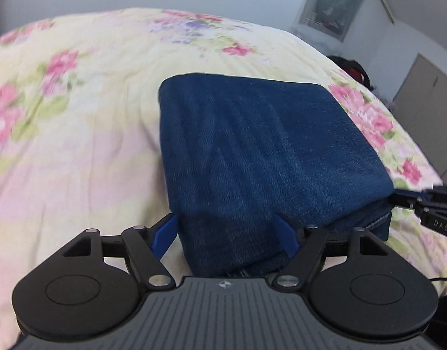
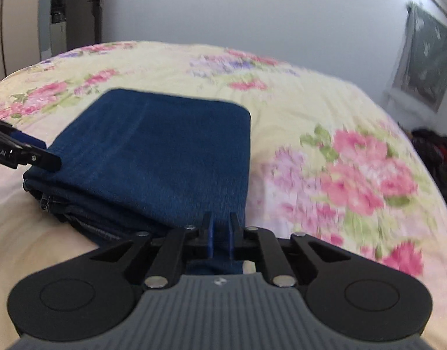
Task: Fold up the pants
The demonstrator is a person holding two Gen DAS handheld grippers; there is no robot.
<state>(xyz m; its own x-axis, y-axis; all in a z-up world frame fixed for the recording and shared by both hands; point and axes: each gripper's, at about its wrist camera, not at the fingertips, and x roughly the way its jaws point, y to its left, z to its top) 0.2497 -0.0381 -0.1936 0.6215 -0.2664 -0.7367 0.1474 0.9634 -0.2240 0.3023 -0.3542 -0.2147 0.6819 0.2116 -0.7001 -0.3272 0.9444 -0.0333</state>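
Observation:
Dark blue denim pants (image 1: 267,145) lie folded into a thick rectangle on the flowered bedspread (image 1: 77,131). My left gripper (image 1: 226,218) is open at the near left corner of the pants. Its blue left finger stands beside the fold and its right finger lies over the denim. In the right wrist view, the same pants (image 2: 165,151) fill the middle, and my right gripper (image 2: 220,221) is shut over their near right corner. Denim shows in the slit between its pads; I cannot tell whether any cloth is pinched. Each gripper's tip shows at the other view's edge: the right gripper (image 1: 398,201) and the left gripper (image 2: 48,160).
The bed's flowered quilt (image 2: 340,160) spreads wide around the pants. A pale wall stands behind it, with a dark hanging picture (image 2: 427,70) at the right. Dark clutter (image 2: 433,151) sits beside the bed's far right edge, near grey cabinet doors (image 1: 421,93).

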